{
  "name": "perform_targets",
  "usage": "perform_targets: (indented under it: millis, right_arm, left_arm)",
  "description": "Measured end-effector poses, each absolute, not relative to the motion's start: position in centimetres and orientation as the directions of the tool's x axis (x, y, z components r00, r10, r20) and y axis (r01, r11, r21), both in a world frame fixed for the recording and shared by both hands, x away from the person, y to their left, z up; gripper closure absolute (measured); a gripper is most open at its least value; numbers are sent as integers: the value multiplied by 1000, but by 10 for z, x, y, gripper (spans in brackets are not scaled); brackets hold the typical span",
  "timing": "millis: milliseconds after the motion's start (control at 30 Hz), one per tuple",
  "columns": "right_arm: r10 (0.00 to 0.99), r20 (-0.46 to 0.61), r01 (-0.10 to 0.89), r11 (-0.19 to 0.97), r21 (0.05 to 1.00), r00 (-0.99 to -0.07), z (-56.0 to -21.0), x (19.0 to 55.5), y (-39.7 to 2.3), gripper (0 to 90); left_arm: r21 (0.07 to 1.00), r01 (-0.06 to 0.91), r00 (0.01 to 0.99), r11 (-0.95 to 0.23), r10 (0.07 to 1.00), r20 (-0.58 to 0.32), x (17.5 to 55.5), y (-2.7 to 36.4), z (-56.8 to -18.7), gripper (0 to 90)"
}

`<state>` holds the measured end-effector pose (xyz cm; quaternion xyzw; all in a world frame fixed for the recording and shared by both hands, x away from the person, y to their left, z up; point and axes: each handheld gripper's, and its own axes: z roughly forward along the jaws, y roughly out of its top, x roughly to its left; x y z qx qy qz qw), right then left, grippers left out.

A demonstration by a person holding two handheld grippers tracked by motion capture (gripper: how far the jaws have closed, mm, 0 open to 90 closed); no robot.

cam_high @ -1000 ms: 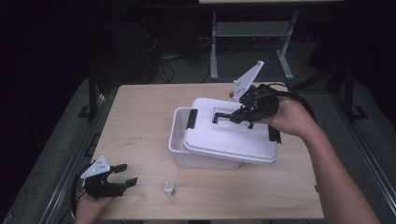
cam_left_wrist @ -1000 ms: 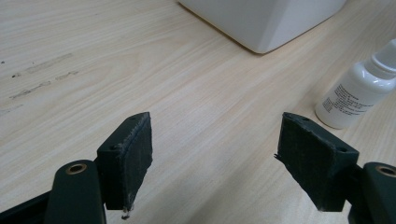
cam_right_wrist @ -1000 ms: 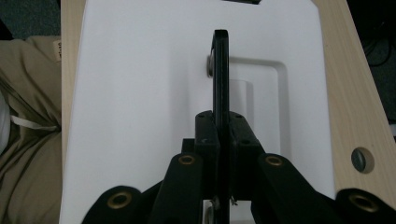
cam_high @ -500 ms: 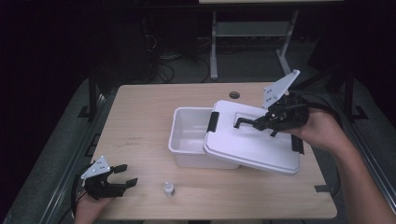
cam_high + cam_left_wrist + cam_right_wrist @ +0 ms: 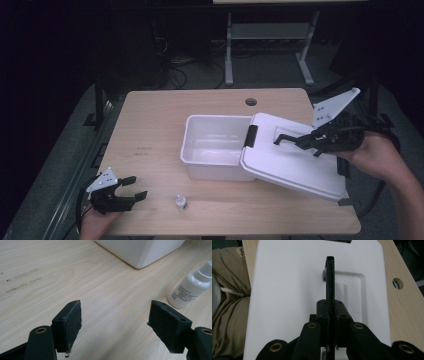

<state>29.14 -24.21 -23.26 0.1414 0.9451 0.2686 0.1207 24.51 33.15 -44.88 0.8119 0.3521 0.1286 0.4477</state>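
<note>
— While the right claw [image 5: 300, 141] is clamped on the lid's black handle [image 5: 330, 277], where is the white lid [image 5: 295, 160] itself?

— Tilted, its left edge resting on the right rim of the white bin [image 5: 215, 145], the rest reaching out past the surface [image 5: 150, 130] edge on the right.

— And the left claw [image 5: 131, 187]?

— Open, holding nothing, low at the near left corner. A small white bottle [image 5: 181, 202] stands just beside it, near the bin's front wall.

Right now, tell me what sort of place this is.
Probably a lab or workshop set up for recording: a plain wooden table with a cable hole, cables on the dark floor, a metal stand behind.
</note>
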Motion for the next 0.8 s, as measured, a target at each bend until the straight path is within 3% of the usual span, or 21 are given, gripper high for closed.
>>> perform_targets:
  millis: [800]
  right_arm:
    - [435, -98, 314, 771, 555, -895, -273, 260, -304, 844]
  left_arm:
    - [812, 457, 722, -363, 684, -101, 244, 328, -449, 258]
